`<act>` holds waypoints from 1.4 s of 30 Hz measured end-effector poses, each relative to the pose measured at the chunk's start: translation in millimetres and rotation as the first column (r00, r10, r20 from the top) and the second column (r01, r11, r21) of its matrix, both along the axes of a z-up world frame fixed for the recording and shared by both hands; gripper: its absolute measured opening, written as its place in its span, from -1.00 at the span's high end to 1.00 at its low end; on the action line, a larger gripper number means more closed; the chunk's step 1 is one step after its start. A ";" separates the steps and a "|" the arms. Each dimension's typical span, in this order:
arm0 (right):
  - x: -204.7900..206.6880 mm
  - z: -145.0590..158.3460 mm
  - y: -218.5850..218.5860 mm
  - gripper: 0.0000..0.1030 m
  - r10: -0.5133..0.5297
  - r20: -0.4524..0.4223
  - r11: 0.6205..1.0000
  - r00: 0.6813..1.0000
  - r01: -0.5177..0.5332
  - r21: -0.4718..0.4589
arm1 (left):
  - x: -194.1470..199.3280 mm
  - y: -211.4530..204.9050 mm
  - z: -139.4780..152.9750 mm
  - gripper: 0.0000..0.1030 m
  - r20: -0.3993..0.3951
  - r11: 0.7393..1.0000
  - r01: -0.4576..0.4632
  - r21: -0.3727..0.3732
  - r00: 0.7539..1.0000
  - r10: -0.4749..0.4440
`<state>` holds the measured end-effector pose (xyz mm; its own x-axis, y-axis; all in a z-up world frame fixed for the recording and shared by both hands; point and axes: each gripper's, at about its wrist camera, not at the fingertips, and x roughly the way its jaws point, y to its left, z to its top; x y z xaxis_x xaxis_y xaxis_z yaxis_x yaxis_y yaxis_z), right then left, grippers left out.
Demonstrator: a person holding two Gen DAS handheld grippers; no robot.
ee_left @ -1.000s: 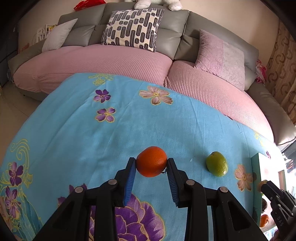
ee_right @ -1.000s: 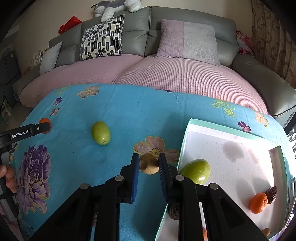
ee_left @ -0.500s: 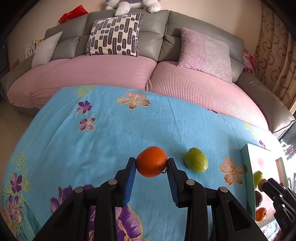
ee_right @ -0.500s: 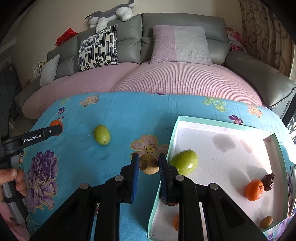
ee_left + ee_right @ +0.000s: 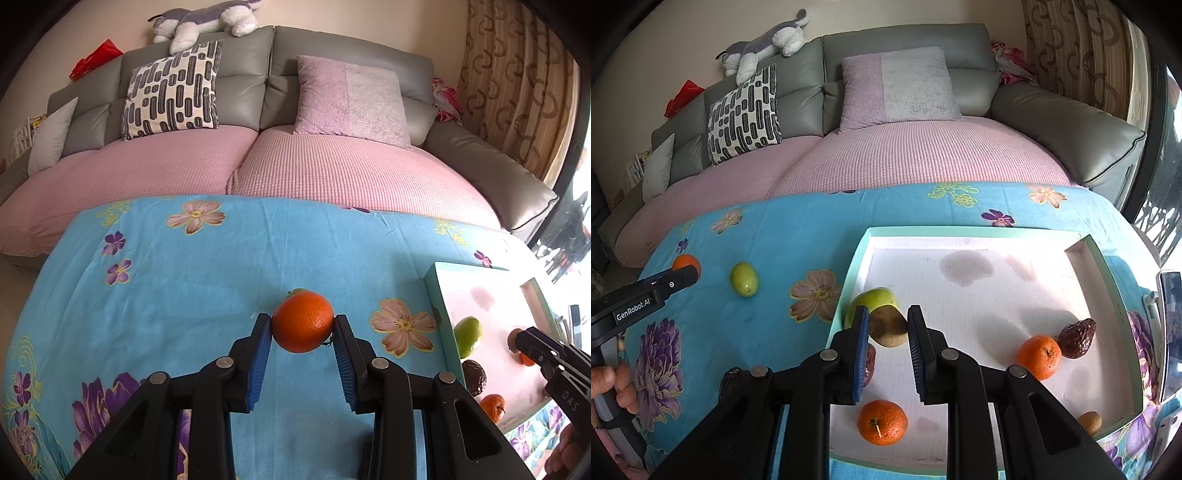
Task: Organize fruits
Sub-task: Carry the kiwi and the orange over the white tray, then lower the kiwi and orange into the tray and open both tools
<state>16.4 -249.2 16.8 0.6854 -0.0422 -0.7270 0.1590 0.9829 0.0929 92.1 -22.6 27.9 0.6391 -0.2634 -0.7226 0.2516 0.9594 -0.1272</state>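
My left gripper (image 5: pixel 303 328) is shut on an orange (image 5: pixel 303 321), held above the blue flowered cloth (image 5: pixel 184 280). A green fruit (image 5: pixel 744 278) lies on the cloth; in the left wrist view it is almost hidden behind the orange. My right gripper (image 5: pixel 886 325) is shut on a brown kiwi (image 5: pixel 888 326) above the left part of the white tray (image 5: pixel 960 236). In the tray lie a green fruit (image 5: pixel 873 299), two oranges (image 5: pixel 882 421) (image 5: pixel 1039 356), a dark wrinkled fruit (image 5: pixel 1076 338) and a small brown fruit (image 5: pixel 1089 422).
A pink-covered grey sofa (image 5: pixel 332 170) with cushions runs behind the table. A phone-like device (image 5: pixel 1171 332) lies at the tray's right. A hand (image 5: pixel 609 384) holds the left gripper's handle at the left edge.
Both grippers have moved right with their fruits. The kiwi has passed from above the cloth to above the tray's left part. The orange now sits in front of the loose green fruit.
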 end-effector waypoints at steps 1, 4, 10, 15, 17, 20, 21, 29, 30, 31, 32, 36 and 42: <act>-2.3 -0.1 -7.5 0.57 -0.019 -0.001 1.000 1.000 0.019 0.001 | -2.0 -6.8 1.0 0.30 0.002 1.000 0.019 0.003 1.000 -0.019; -8.0 -1.9 -29.0 0.57 -0.083 -0.015 0.997 0.996 0.083 0.001 | -9.4 -27.9 3.3 0.30 0.005 0.997 0.079 0.006 0.997 -0.079; -22.1 -3.2 -66.4 0.57 -0.181 -0.028 0.983 0.983 0.181 -0.001 | -27.8 -71.2 5.4 0.30 0.004 0.976 0.216 0.007 0.976 -0.216; -32.7 -0.6 -86.5 0.57 -0.230 -0.023 0.973 0.973 0.230 0.002 | -46.8 -107.4 3.2 0.30 -0.005 0.946 0.322 0.027 0.947 -0.322; -35.6 -0.8 -91.1 0.57 -0.240 -0.026 0.971 0.970 0.240 0.007 | -54.7 -119.4 1.4 0.30 -0.010 0.933 0.357 0.038 0.934 -0.356; -37.8 -0.9 -93.0 0.57 -0.237 -0.033 0.971 0.971 0.237 0.010 | -65.6 -131.3 -1.9 0.30 -0.023 0.917 0.396 0.045 0.918 -0.396; -37.5 -1.1 -92.3 0.57 -0.230 -0.036 0.973 0.973 0.230 0.013 | -68.2 -133.8 -3.1 0.30 -0.027 0.914 0.403 0.046 0.915 -0.402; -34.3 -8.5 -83.2 0.57 -0.171 -0.058 0.984 0.984 0.174 0.040 | -85.4 -141.1 -17.7 0.30 -0.079 0.899 0.432 0.072 0.901 -0.427; -33.8 -9.9 -82.0 0.57 -0.165 -0.064 0.985 0.984 0.168 0.043 | -86.7 -141.5 -18.5 0.30 -0.080 0.898 0.434 0.074 0.900 -0.428; -33.3 -11.5 -81.2 0.57 -0.160 -0.069 0.986 0.985 0.163 0.044 | -87.9 -142.0 -19.3 0.30 -0.082 0.898 0.434 0.077 0.900 -0.428; -32.6 -13.3 -80.6 0.57 -0.156 -0.076 0.986 0.985 0.159 0.047 | -88.4 -142.4 -19.9 0.30 -0.083 0.897 0.434 0.081 0.900 -0.428; -30.2 -19.6 -79.3 0.57 -0.140 -0.097 0.987 0.985 0.147 0.061 | -89.6 -144.8 -24.8 0.30 -0.100 0.892 0.443 0.094 0.895 -0.434; -25.4 -27.3 -74.7 0.57 -0.118 -0.123 0.990 0.985 0.126 0.063 | -88.5 -149.4 -30.6 0.30 -0.117 0.884 0.456 0.102 0.888 -0.445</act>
<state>-9.0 -323.9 -10.5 0.5869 -0.0660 -0.8070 0.2912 0.9472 0.1343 3.6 -172.0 -2.7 0.4052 -0.4132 -0.8155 0.6536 0.7547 -0.0576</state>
